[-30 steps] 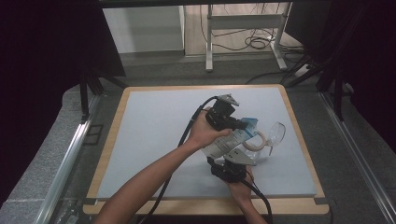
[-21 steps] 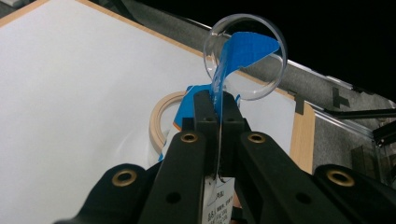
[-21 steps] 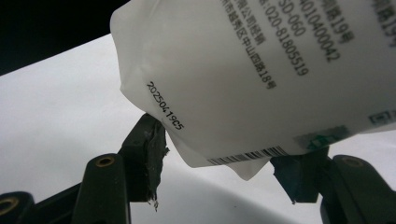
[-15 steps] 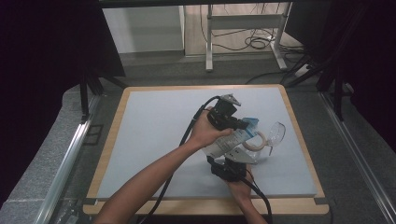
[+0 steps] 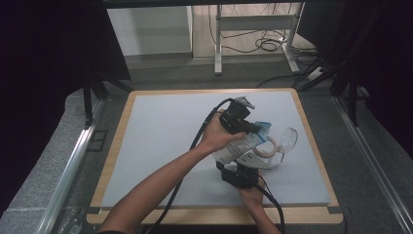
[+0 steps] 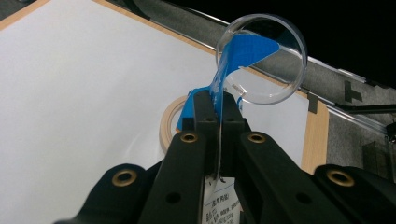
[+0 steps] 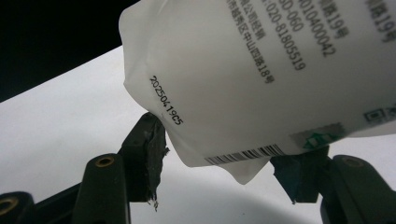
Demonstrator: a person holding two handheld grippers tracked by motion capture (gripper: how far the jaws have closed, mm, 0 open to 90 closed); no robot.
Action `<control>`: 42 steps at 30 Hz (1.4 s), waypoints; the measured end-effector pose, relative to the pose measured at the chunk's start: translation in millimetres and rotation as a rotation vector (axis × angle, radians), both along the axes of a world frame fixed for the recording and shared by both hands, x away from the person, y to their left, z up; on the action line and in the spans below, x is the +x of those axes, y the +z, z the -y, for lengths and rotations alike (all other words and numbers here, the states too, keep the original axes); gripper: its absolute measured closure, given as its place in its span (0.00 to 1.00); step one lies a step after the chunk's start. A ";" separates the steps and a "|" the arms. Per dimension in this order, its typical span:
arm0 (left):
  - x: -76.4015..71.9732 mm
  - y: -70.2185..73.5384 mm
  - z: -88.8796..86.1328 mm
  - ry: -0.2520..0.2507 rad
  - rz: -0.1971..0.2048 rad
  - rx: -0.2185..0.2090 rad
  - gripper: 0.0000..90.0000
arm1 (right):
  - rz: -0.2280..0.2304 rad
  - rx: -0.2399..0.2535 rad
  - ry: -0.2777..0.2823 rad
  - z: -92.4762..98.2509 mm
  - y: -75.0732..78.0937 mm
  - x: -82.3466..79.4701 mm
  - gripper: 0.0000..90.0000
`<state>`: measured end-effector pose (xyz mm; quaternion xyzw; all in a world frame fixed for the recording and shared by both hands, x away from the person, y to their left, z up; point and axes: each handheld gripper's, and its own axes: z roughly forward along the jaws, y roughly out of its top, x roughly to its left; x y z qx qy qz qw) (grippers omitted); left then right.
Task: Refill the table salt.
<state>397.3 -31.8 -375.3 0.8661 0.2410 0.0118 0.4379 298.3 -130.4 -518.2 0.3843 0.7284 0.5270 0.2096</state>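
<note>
Pouch point(image 5: 242, 146) hangs tilted between our grippers above the mat point(image 5: 160, 136), left gripper point(image 6: 218, 105) clamped on its blue top edge, right gripper point(image 7: 224, 154) gripping its bottom end, glass point(image 6: 261, 58) just beyond.

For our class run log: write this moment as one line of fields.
left gripper: shut on pouch top | right gripper: shut on pouch bottom | pouch: tilted toward glass | tape roll: on mat
</note>
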 end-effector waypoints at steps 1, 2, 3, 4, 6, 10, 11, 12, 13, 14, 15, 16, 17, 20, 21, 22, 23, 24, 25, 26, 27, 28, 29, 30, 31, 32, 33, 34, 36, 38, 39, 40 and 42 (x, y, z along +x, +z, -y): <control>-0.5 0.4 -0.2 0.001 0.001 0.000 1.00 | 0.001 -0.001 0.000 0.0 0.0 -0.1 0.45; -1.0 0.7 -0.4 0.003 0.000 0.001 1.00 | 0.001 -0.002 0.001 0.0 0.1 -0.2 0.45; -1.3 1.2 -0.9 0.000 0.002 0.004 1.00 | 0.005 -0.007 0.000 0.0 -0.2 0.0 0.45; -1.9 1.8 -1.3 0.002 0.000 0.003 1.00 | 0.005 -0.010 -0.003 -0.3 -0.2 -0.2 0.45; -3.6 2.9 -2.4 0.005 -0.001 -0.002 1.00 | 0.013 -0.020 -0.008 -0.6 -0.6 0.1 0.44; -8.9 5.7 -4.3 0.002 0.009 -0.012 1.00 | 0.028 -0.041 -0.019 -1.2 -0.7 0.2 0.42; -11.8 7.3 -5.4 0.003 0.012 -0.021 1.00 | 0.040 -0.054 -0.020 -2.0 -0.5 0.1 0.41; -11.8 7.3 -5.4 0.003 0.012 -0.021 1.00 | 0.040 -0.054 -0.020 -2.0 -0.5 0.1 0.41; -12.9 8.1 -6.0 0.002 0.013 -0.026 1.00 | 0.048 -0.062 -0.026 -2.7 -0.4 -0.2 0.40; -14.0 9.2 -6.8 0.000 0.016 -0.023 1.00 | 0.057 -0.074 -0.031 -3.6 -0.4 -0.5 0.39; -16.9 10.3 -7.0 0.003 0.017 -0.028 1.00 | 0.071 -0.095 -0.045 -6.4 -0.7 -0.9 0.36; -18.0 10.5 -7.0 0.004 0.020 -0.029 1.00 | 0.076 -0.108 -0.053 -7.2 -1.2 -0.3 0.35; -18.7 10.2 -7.0 0.004 0.023 -0.029 1.00 | 0.075 -0.105 -0.058 -8.4 -1.8 0.2 0.34; -19.0 9.6 -7.4 0.009 0.021 -0.030 1.00 | 0.073 -0.113 -0.080 -10.0 -3.1 1.7 0.33; -18.2 8.8 -8.2 0.011 0.016 -0.035 1.00 | 0.081 -0.132 -0.106 -12.2 -4.9 3.0 0.31; -17.8 8.5 -8.5 0.011 0.015 -0.035 1.00 | 0.083 -0.138 -0.117 -13.0 -5.7 3.5 0.31; -17.5 8.0 -8.5 0.013 0.016 -0.040 1.00 | 0.084 -0.142 -0.131 -13.8 -6.3 3.8 0.31; -17.4 8.2 -8.5 0.014 0.014 -0.037 1.00 | 0.081 -0.142 -0.141 -14.4 -6.5 3.9 0.31; -17.4 8.4 -8.7 0.012 0.015 -0.038 1.00 | 0.080 -0.138 -0.147 -14.6 -6.6 4.1 0.32; -17.3 8.6 -8.8 0.013 0.015 -0.040 1.00 | 0.082 -0.135 -0.154 -14.6 -6.5 4.0 0.32; -17.3 8.6 -8.8 0.013 0.015 -0.040 1.00 | 0.089 -0.139 -0.158 -14.5 -6.5 3.8 0.33; -17.1 8.8 -8.9 0.012 0.013 -0.044 1.00 | 0.089 -0.139 -0.158 -14.5 -6.5 3.8 0.33; -17.0 9.1 -9.0 0.011 0.009 -0.047 1.00 | 0.093 -0.139 -0.161 -14.2 -6.3 3.2 0.33; -16.8 9.2 -9.0 0.011 0.011 -0.047 1.00 | 0.092 -0.135 -0.161 -13.7 -5.9 2.3 0.33; -16.1 9.0 -9.3 0.012 0.012 -0.044 1.00 | 0.092 -0.126 -0.155 -12.9 -5.7 1.0 0.34; -15.6 8.7 -9.3 0.016 0.011 -0.045 1.00 | 0.091 -0.124 -0.151 -12.3 -5.6 0.3 0.34; -14.7 8.3 -9.5 0.017 0.008 -0.045 1.00 | 0.092 -0.119 -0.148 -11.7 -5.8 -0.2 0.34; -14.7 8.3 -9.5 0.017 0.008 -0.045 1.00 | 0.092 -0.119 -0.148 -11.7 -5.8 -0.2 0.34; -13.2 7.3 -9.2 0.020 0.007 -0.042 1.00 | 0.085 -0.094 -0.135 -10.0 -6.3 -1.7 0.36; -11.2 5.9 -7.2 0.019 0.013 -0.022 1.00 | 0.076 -0.077 -0.119 -9.3 -6.7 -2.2 0.36; -10.2 5.3 -6.4 0.020 0.010 -0.022 1.00 | 0.070 -0.068 -0.113 -8.9 -6.8 -2.3 0.36; -10.2 5.3 -6.4 0.020 0.010 -0.022 1.00 | 0.063 -0.058 -0.110 -8.7 -6.7 -2.5 0.36; -8.3 4.4 -5.3 0.024 0.005 -0.021 1.00 | 0.052 -0.043 -0.103 -7.9 -6.4 -2.7 0.36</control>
